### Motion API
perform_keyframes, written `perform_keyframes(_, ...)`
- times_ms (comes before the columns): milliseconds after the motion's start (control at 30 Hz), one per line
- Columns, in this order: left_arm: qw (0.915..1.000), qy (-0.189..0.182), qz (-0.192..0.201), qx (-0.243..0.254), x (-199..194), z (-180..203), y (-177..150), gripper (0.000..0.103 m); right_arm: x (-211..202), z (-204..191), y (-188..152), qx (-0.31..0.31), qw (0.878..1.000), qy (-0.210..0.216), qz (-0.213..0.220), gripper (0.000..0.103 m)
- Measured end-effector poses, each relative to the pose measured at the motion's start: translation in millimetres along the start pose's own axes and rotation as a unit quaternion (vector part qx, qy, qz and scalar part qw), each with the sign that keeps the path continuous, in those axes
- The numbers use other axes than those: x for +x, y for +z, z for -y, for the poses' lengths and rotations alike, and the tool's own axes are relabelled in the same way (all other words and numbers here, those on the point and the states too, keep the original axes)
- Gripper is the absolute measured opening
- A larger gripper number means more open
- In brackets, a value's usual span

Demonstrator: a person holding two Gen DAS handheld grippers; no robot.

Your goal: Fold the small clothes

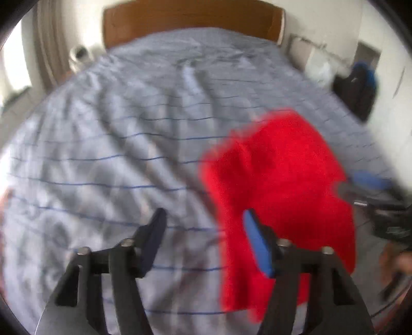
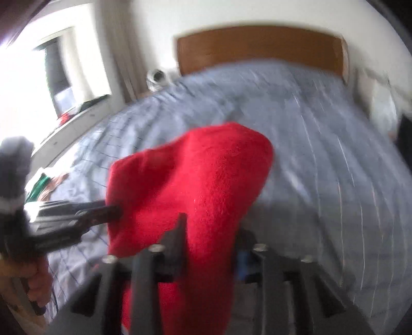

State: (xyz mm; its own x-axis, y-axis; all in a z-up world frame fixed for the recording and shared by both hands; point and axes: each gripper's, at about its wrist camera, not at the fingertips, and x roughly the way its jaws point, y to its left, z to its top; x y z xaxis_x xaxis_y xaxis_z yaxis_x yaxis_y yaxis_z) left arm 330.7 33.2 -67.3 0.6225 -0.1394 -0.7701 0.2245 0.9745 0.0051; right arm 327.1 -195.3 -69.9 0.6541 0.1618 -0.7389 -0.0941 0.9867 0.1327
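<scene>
Bed with grey striped duvet (image 1: 116, 134); red fleece garment (image 1: 278, 180) lifted; left gripper (image 1: 206, 232) jaws apart, empty; right gripper (image 2: 209, 247) jaws around garment, grip unclear.

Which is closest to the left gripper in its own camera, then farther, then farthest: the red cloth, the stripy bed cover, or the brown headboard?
From the left gripper:
1. Red cloth, just right of the jaws, behind the blue pad.
2. Stripy bed cover, spreading below and ahead, on the left.
3. Brown headboard, at the far end by the wall.
</scene>
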Motion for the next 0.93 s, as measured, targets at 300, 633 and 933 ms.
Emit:
perform_keyframes(300, 0.9751, 0.151, 0.163, 0.000, -138.9, 33.6, -41.7, 0.103, -98.2, 7.4, -57.8, -0.032, 0.996, -0.078, 0.041, 0.103)
perform_keyframes(633, 0.9926, 0.076, 0.095, -0.006, -188.7, 47.6, -66.0, 0.103, -180.4, -15.3, -95.7, -0.013, 0.995, -0.091, 0.032, 0.103)
perform_keyframes(933, 0.9931, 0.072, 0.092, 0.002, -207.1, 66.1, -92.1, 0.103, -204.6, -30.3, -119.3, -0.021, 0.995, -0.088, 0.030, 0.103)
